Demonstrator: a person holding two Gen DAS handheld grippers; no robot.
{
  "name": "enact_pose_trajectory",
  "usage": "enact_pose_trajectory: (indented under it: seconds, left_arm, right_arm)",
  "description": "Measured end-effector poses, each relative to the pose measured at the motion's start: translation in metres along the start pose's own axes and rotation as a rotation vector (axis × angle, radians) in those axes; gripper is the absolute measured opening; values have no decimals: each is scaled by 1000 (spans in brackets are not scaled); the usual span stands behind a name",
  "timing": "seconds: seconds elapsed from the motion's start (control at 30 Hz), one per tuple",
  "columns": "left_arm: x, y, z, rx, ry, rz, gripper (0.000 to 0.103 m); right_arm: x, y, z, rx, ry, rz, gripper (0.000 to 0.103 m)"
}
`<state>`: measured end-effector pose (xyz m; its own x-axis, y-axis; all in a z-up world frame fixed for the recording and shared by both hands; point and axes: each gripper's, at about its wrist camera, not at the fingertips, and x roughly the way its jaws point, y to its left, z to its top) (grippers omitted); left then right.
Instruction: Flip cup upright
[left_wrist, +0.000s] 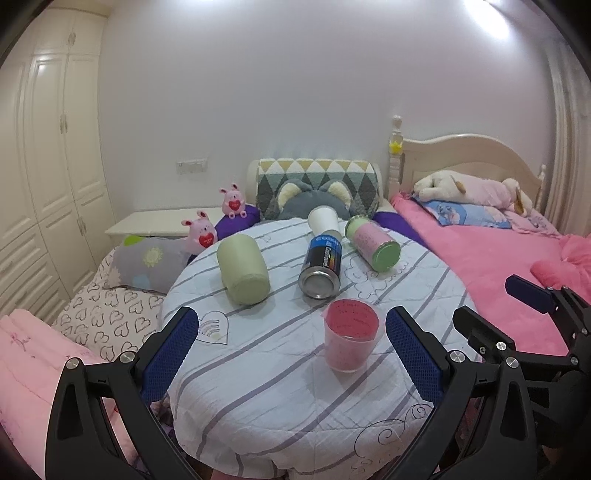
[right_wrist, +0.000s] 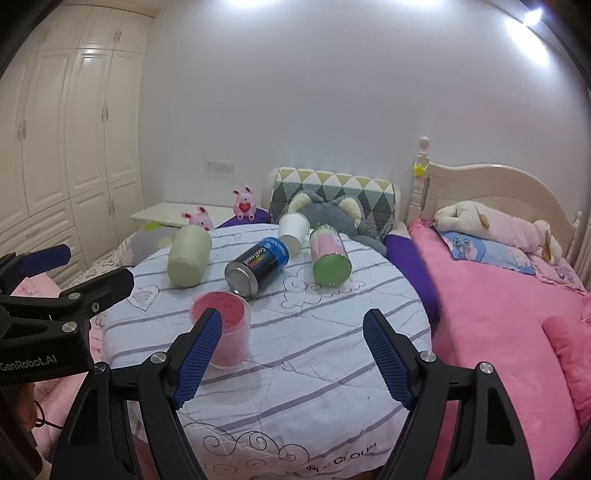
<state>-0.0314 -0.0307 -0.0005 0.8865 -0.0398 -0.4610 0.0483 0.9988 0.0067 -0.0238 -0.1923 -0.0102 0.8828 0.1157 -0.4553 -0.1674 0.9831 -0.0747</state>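
Note:
A pink cup (left_wrist: 350, 339) stands upright on the round striped table (left_wrist: 277, 387), mouth up. It also shows in the right wrist view (right_wrist: 225, 328). My left gripper (left_wrist: 291, 354) is open, its blue pads either side of the cup and nearer me, not touching it. My right gripper (right_wrist: 291, 358) is open and empty, to the right of the cup; its left fingertip (right_wrist: 207, 332) overlaps the cup in view. A pale green cup (left_wrist: 242, 273), a blue-black can (left_wrist: 320, 266), a white paper cup (left_wrist: 323, 219) and a pink-green cup (left_wrist: 372, 242) lie on their sides farther back.
Beds with pink and heart-print bedding (left_wrist: 498, 266) surround the table. Plush toys (left_wrist: 201, 232) and a patterned cushion (left_wrist: 317, 181) sit behind it. White wardrobes (left_wrist: 48, 166) fill the left wall. The right gripper shows at the right edge of the left wrist view (left_wrist: 532, 314).

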Motion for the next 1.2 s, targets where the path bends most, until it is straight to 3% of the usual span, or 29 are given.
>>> enact_pose_trajectory:
  seconds: [0.8,1.2]
  left_arm:
    - [-20,4,7,30,-50,73,103]
    - [-19,-1,6,41,-39,65,103]
  right_arm:
    - [-19,6,2,5,-66,3,80]
    - [-20,4,0,18,-64,7,80]
